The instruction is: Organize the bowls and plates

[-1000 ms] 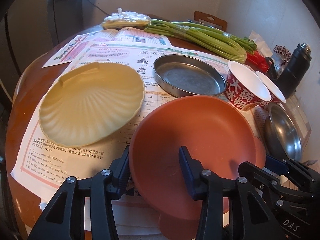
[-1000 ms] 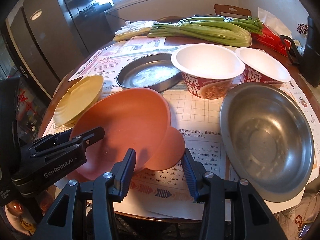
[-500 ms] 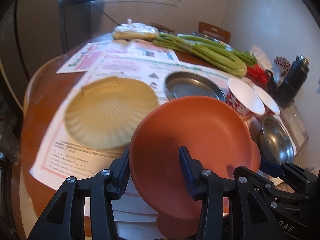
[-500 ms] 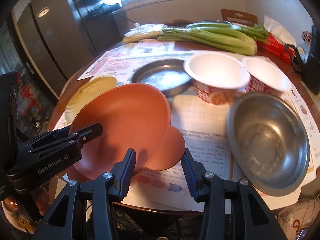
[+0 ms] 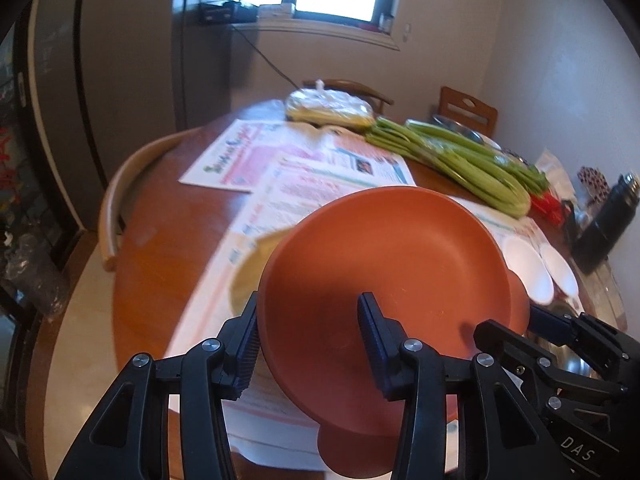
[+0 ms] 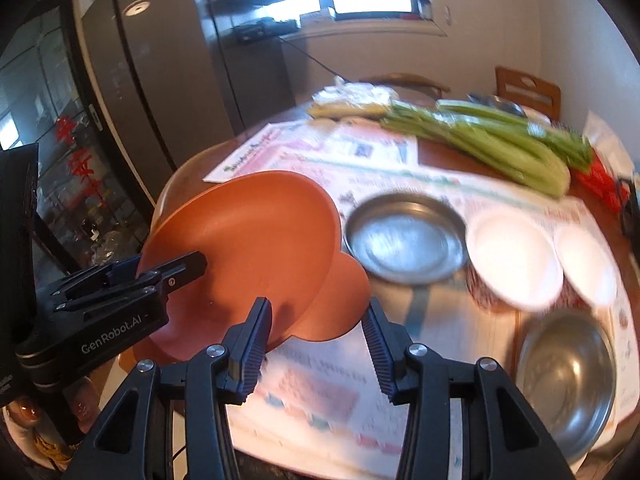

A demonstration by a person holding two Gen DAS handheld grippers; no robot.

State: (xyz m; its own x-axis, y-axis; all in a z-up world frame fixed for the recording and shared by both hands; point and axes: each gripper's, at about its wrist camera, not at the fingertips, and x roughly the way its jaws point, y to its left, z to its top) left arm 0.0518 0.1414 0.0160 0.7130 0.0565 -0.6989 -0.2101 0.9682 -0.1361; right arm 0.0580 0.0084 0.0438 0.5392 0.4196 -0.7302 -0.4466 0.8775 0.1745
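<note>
An orange plate with ear handles hangs tilted above the table, carried by both grippers. My left gripper is shut on its near rim, just above the lower ear. My right gripper is shut on the other ear. Each gripper also shows in the other's view: the right gripper at the plate's right ear, the left gripper over the plate's left rim. A yellow shell-shaped plate lies below, mostly hidden by the orange plate.
On the newspaper-covered round table stand a shallow steel pan, two white paper bowls and a steel bowl. Celery lies at the back, with a black flask at the right edge.
Both grippers have risen with the orange plate, lifting it off the table and carrying it left over the yellow shell plate. The table now looks farther below.
</note>
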